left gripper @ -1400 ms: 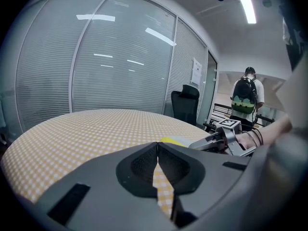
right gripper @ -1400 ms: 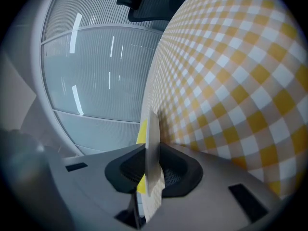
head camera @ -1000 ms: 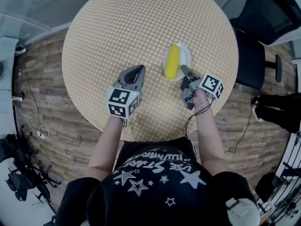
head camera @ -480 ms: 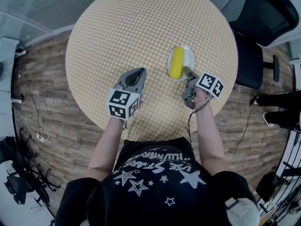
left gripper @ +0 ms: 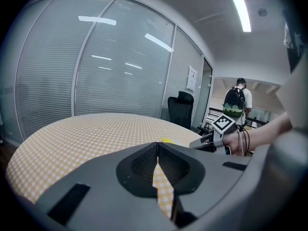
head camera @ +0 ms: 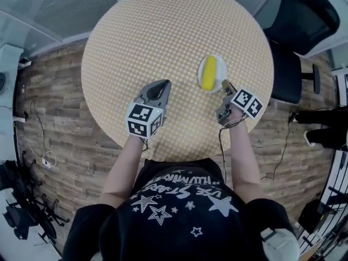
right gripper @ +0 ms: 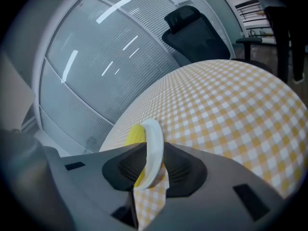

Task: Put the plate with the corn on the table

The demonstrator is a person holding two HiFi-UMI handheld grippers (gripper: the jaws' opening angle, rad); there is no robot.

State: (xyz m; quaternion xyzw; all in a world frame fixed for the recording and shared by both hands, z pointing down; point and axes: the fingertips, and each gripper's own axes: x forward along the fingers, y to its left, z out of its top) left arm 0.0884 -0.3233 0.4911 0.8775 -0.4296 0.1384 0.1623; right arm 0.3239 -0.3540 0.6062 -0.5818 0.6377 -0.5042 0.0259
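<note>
Wood-plank flooring (head camera: 60, 91) surrounds the round desk (head camera: 163, 37) with its yellow-and-white checked cloth, and a black office chair (head camera: 302, 26) stands just off the desk's right side. On the right half of the desk I see the small white plate (head camera: 218, 67) with the yellow cob of corn (head camera: 208, 73) lying lengthwise on it. My right tongs (head camera: 224, 85) are clamped on the plate's near rim; their own camera shows the rim pinched between the two pads, with the cob just behind it. I can't tell from these views whether the plate's underside is touching the cloth yet.

My left tongs (head camera: 159, 85) are closed tip to tip with nothing between them, hovering over the desk well apart from the plate.

To finish well, I judge the plate has to stay level, because the cob is round and could roll off a tilted rim. I would lower it slowly until the base sits flat, then release the grip gently. Backing the right tongs straight out along the rim should avoid dragging the plate toward the desk's edge. The left tongs need do nothing.
</note>
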